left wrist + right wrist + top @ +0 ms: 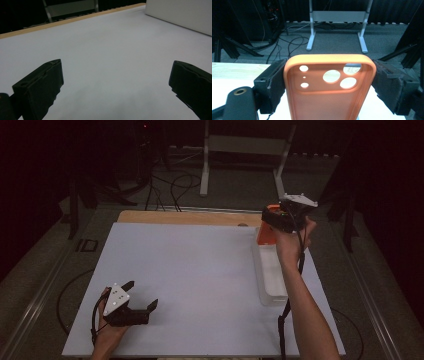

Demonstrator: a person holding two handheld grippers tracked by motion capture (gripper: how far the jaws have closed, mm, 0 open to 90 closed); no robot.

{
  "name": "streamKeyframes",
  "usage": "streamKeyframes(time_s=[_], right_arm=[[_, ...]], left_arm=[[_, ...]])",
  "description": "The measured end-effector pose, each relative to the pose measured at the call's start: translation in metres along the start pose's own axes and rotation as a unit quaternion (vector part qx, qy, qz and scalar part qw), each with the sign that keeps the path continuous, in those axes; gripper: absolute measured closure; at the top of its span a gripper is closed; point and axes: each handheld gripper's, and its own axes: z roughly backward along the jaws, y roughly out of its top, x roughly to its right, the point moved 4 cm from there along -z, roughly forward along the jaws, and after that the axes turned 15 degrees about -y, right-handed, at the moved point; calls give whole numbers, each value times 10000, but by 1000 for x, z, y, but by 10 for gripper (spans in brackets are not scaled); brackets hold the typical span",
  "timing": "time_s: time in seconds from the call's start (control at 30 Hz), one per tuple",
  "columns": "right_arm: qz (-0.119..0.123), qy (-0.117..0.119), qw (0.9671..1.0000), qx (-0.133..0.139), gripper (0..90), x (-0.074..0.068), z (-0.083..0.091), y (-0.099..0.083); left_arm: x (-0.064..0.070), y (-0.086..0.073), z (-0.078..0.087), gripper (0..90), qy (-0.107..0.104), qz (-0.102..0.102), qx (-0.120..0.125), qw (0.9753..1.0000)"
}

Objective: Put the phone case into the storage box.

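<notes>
An orange phone case (329,87) with camera cut-outs stands upright between the jaws of my right gripper (329,82), which is shut on its two long sides. In the high view that gripper (272,222) holds the orange case (265,236) above the far end of a white tray (270,285) at the table's right. My left gripper (142,295) rests low over the near left of the white table top (200,270), open with nothing between its fingers (40,85).
A wooden strip (190,217) runs along the table's far edge. Beyond it stand a white metal frame (245,150) and loose cables (170,185) on the floor. The white tray's wall (180,12) rises at the far right of the left gripper view.
</notes>
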Motion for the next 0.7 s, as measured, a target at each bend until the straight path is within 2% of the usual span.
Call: streamKeyframes(time_s=[0.33, 0.7], right_arm=[[0, -165, 9999, -23, 168, 5, -8, 0], [12, -271, 9996, -75, 168, 3, -18, -3]], left_arm=[[0, 0, 1, 3, 2, 4, 13, 10000], [0, 0, 1, 4, -4, 6, 17, 10000]])
